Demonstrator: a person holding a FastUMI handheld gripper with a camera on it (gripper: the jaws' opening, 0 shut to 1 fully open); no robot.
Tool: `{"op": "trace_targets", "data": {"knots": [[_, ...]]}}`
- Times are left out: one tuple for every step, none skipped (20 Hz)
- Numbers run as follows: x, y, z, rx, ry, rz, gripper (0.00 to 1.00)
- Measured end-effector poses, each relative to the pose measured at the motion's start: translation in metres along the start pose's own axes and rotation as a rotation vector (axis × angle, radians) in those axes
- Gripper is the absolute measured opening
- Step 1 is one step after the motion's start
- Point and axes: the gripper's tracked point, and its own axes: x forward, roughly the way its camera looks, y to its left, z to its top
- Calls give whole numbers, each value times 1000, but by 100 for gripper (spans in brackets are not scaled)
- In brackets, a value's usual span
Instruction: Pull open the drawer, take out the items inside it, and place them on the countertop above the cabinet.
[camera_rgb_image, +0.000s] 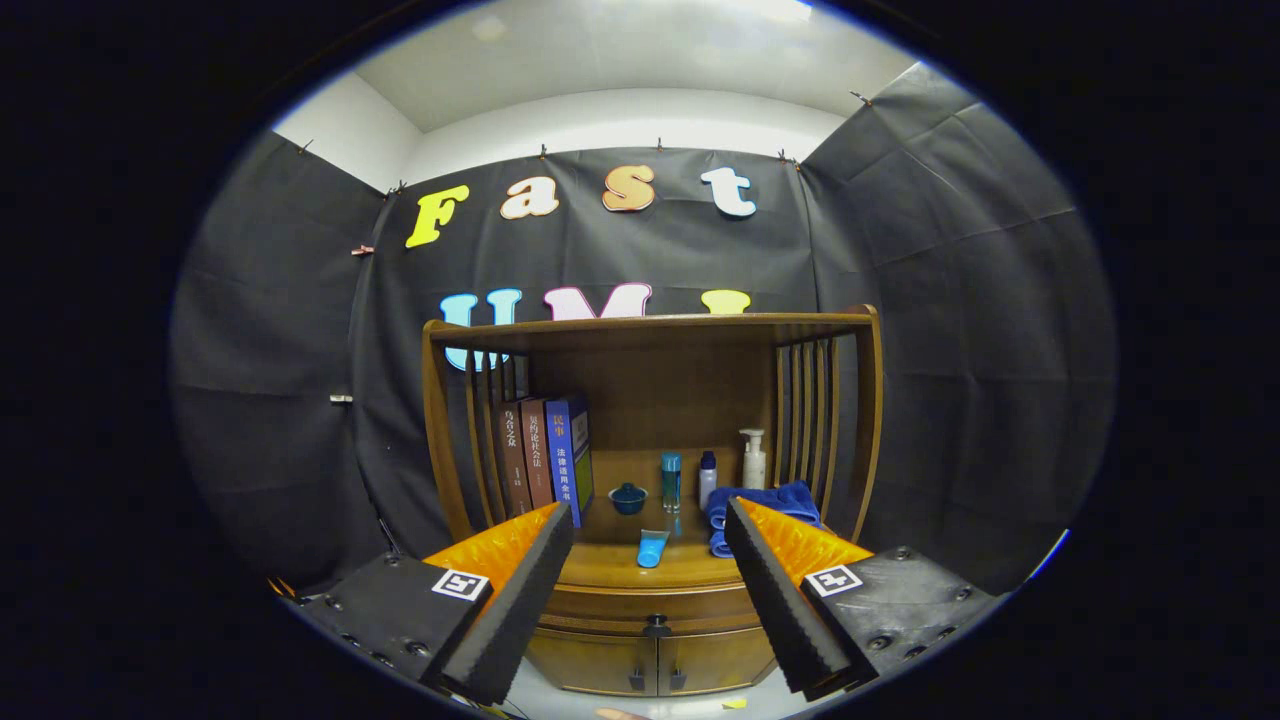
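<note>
A wooden cabinet (650, 600) stands ahead, with a hutch shelf above its countertop (690, 568). The drawer (655, 610) under the countertop is closed; its small dark knob (656, 628) sits between my fingers, still some way beyond them. My gripper (650, 530) is open, fingers spread wide with nothing between them. A blue tube (652, 548) lies on the countertop. What is inside the drawer is hidden.
On the countertop stand three books (545, 455) at the left, a small blue cup (628, 497), two small bottles (671, 480), a white pump bottle (753, 460) and a folded blue towel (765, 505). Two cupboard doors (655, 662) sit below the drawer.
</note>
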Motion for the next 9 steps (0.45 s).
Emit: {"op": "trace_targets", "data": {"knots": [[0, 0, 0, -3, -1, 1, 99], [0, -1, 0, -4, -1, 2, 99], [0, -2, 0, -4, -1, 2, 99], [0, -3, 0, -3, 1, 2, 99], [0, -4, 0, 0, 2, 2, 99], [0, -4, 0, 3, 2, 1, 99], [-1, -4, 1, 4, 1, 1, 99], [-1, -4, 1, 4, -2, 1, 99], [-1, -3, 2, 3, -4, 2, 99]]}}
